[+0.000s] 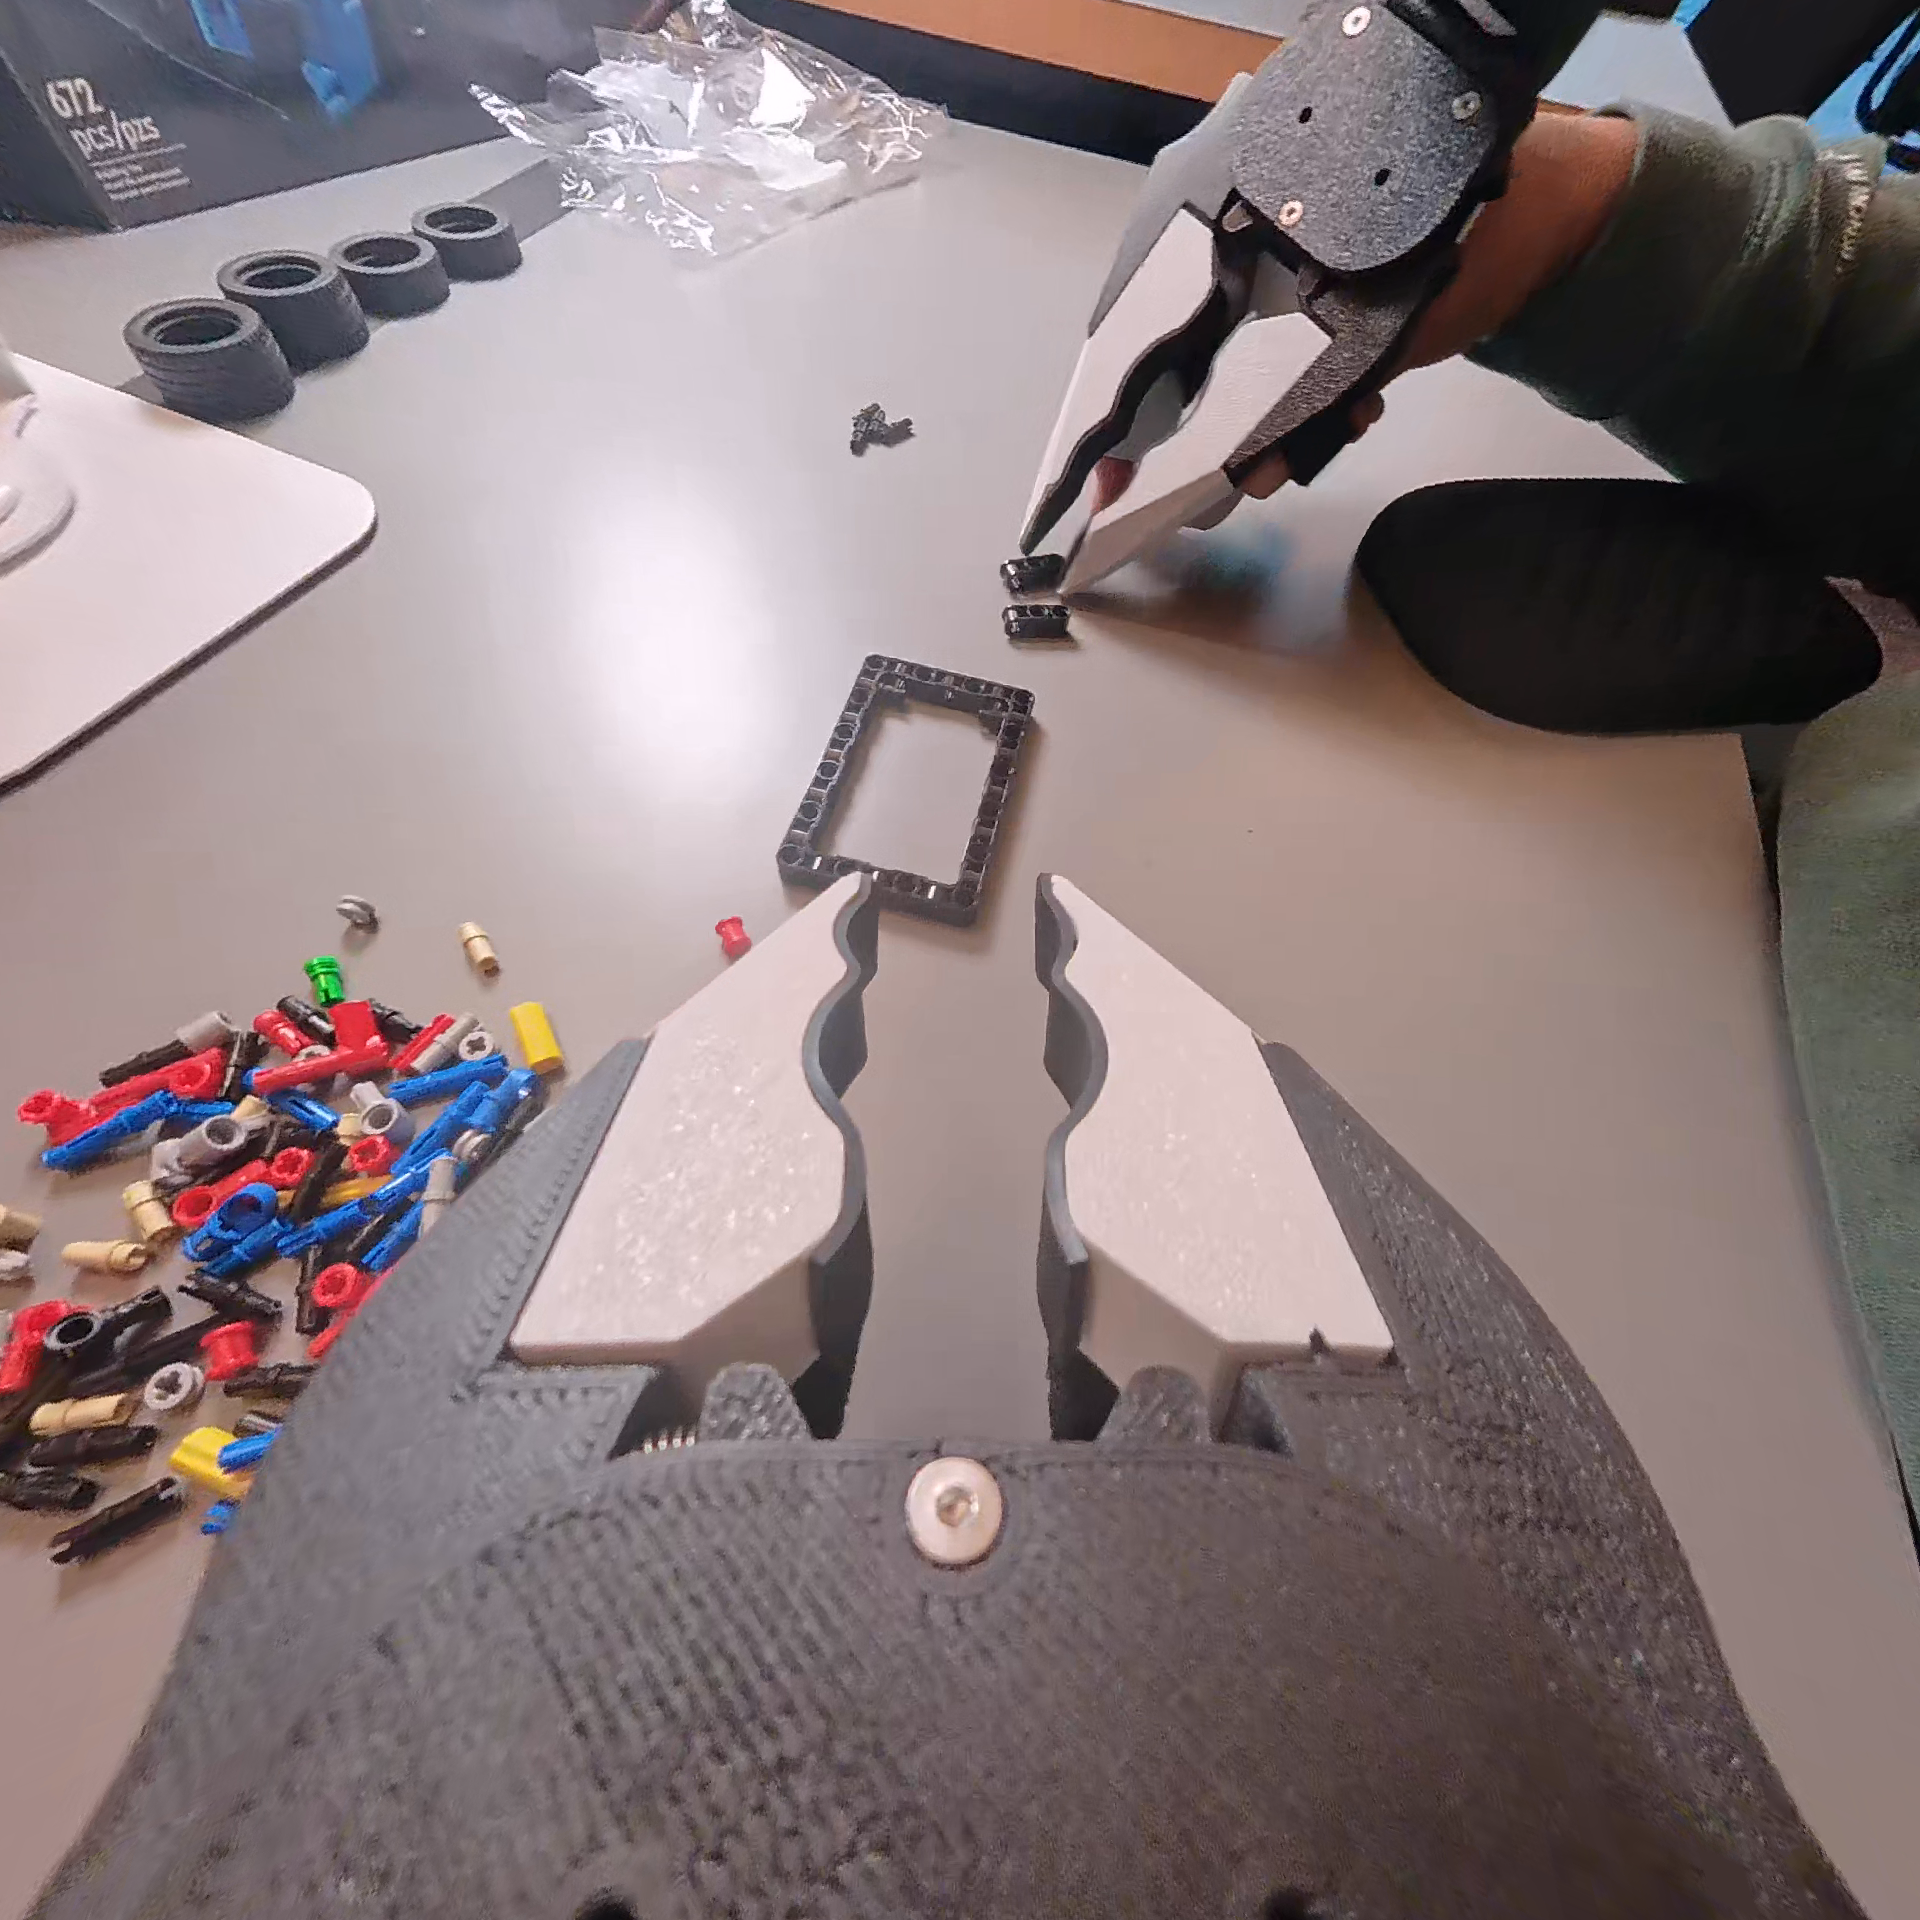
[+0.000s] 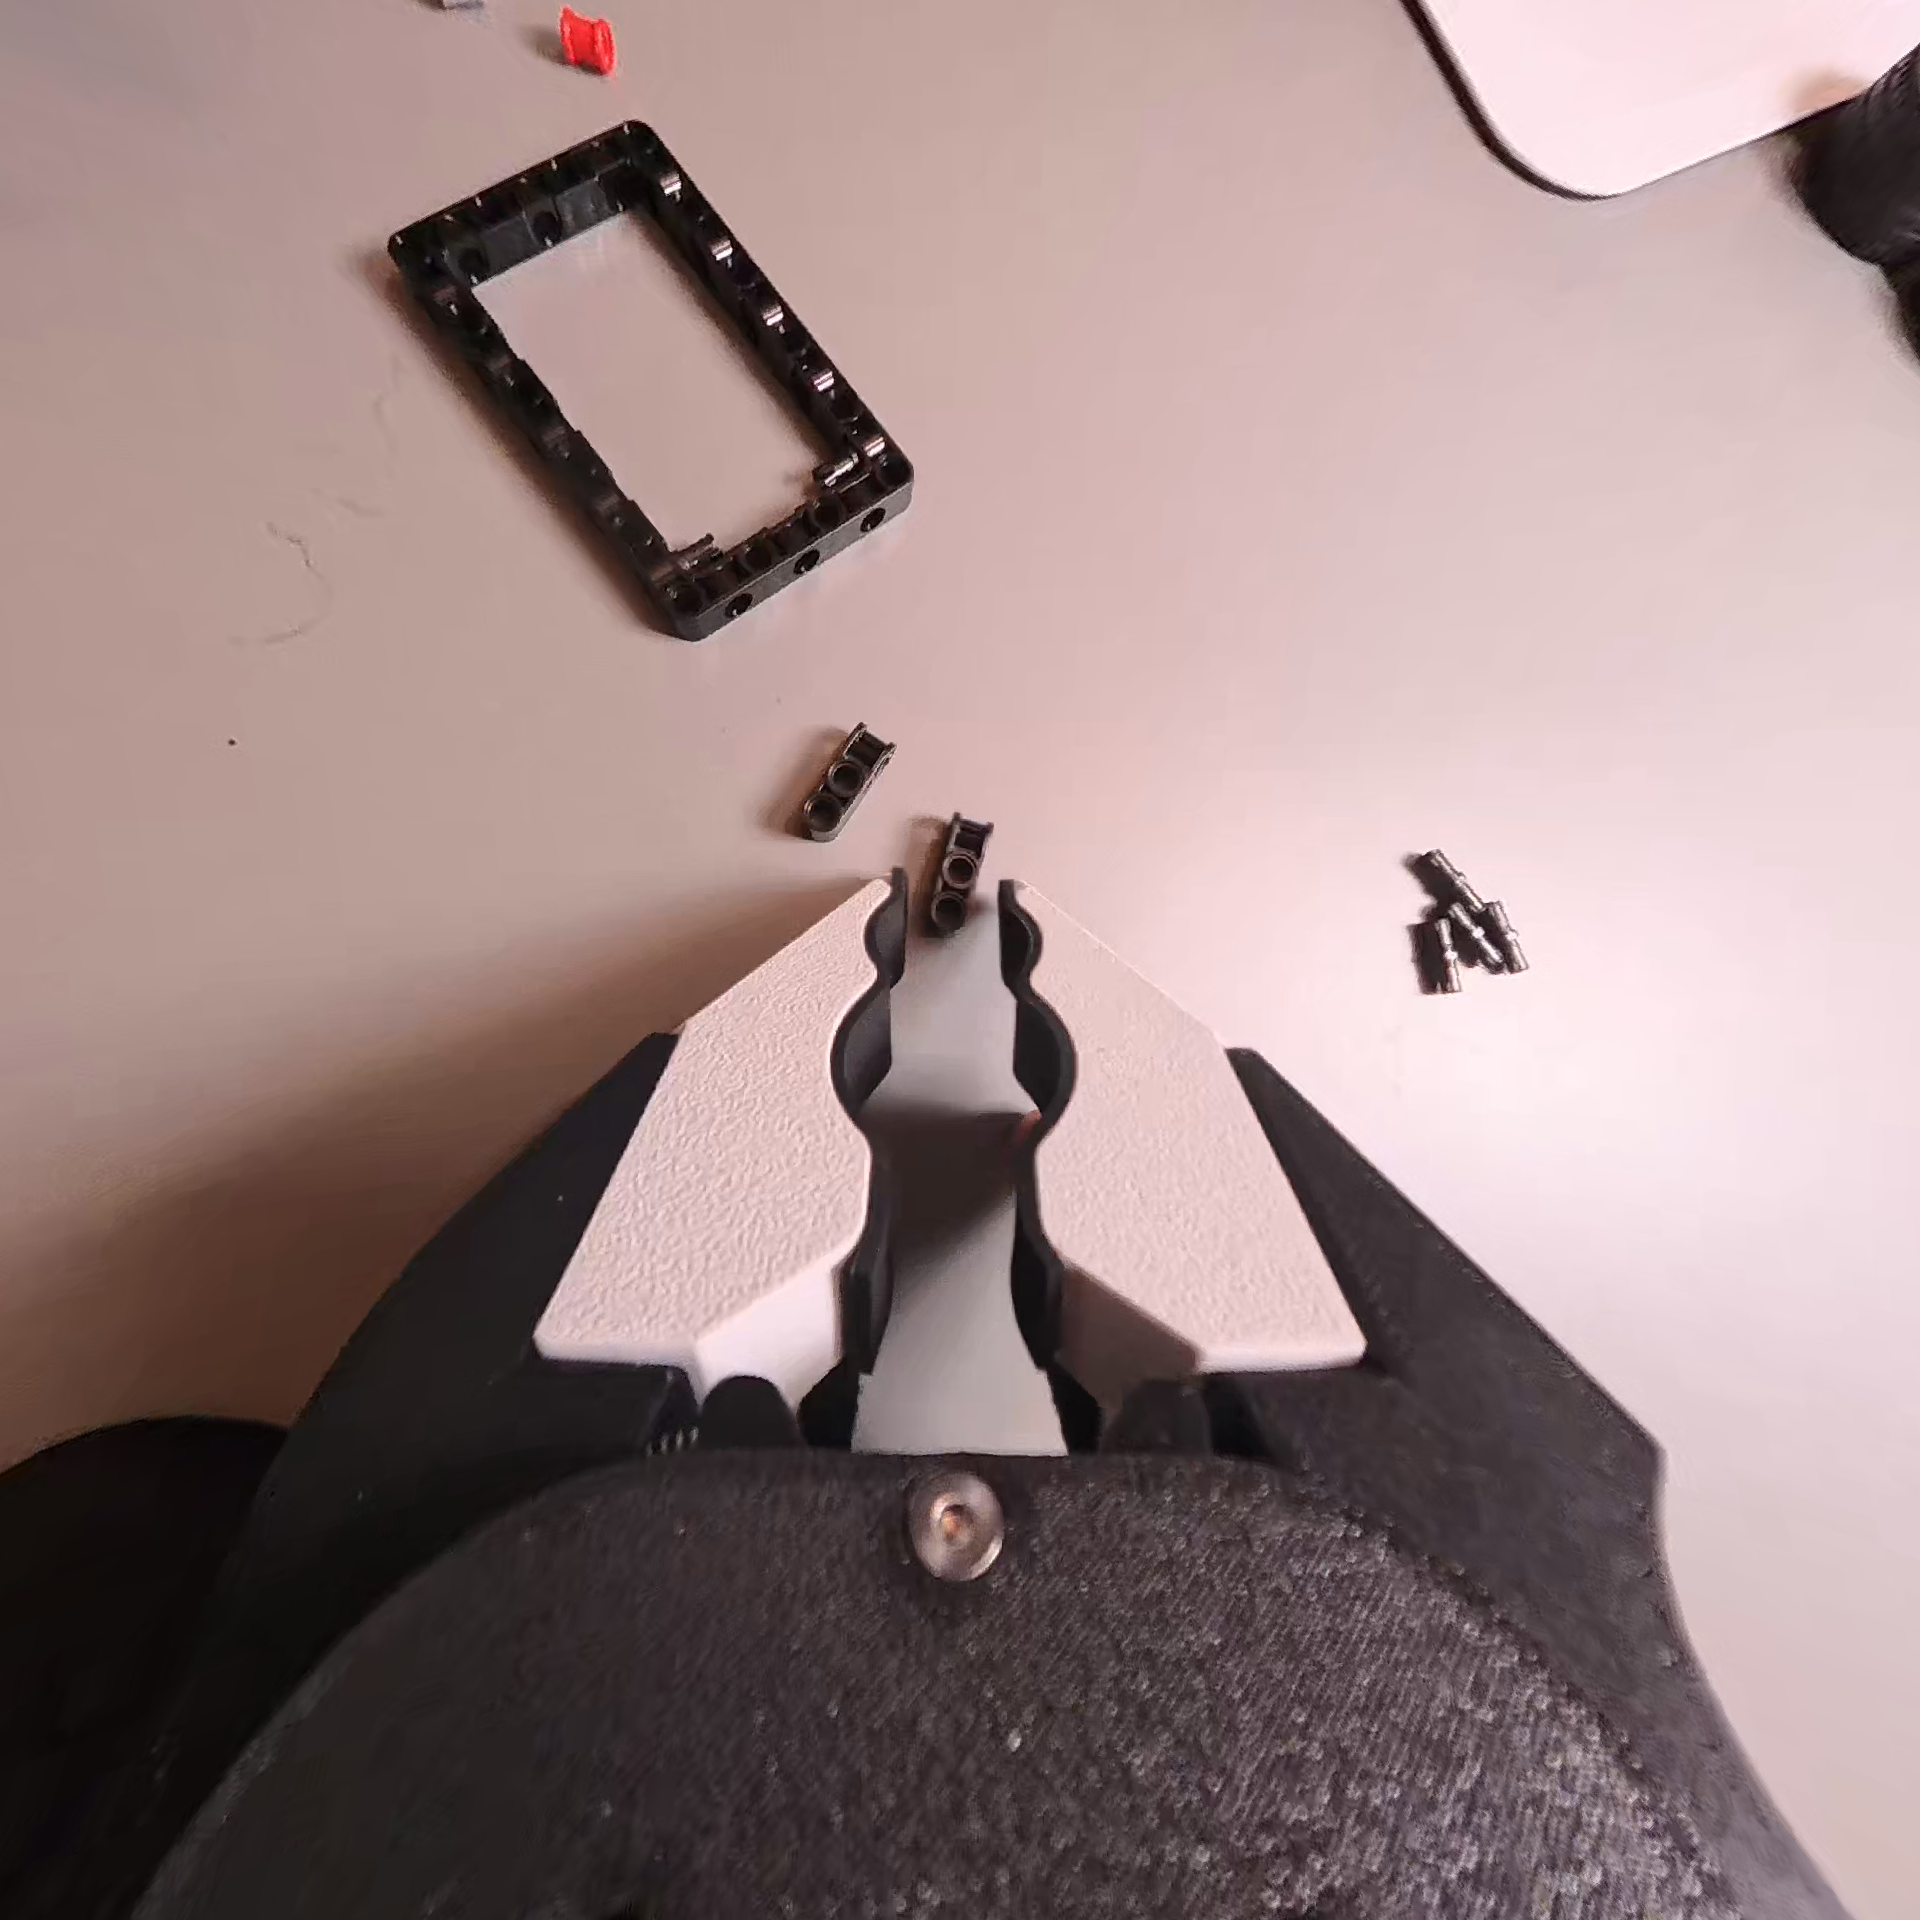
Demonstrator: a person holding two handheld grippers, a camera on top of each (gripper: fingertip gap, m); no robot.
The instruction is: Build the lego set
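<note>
The left gripper (image 1: 951,904) hangs released over the table's (image 1: 1351,1039) near part, its tips at the black frame (image 1: 906,787). That frame, with a few pins seated in it, is all that looks built; nearly everything is left. The right gripper (image 2: 951,894), jaws parted and grasping nothing, straddles one small black connector (image 2: 958,871) by the right edge; its twin (image 2: 847,781) lies just beside. Four tyres (image 1: 322,296), the loose-parts heap (image 1: 229,1195) and spare pins (image 2: 1467,927) wait clear.
</note>
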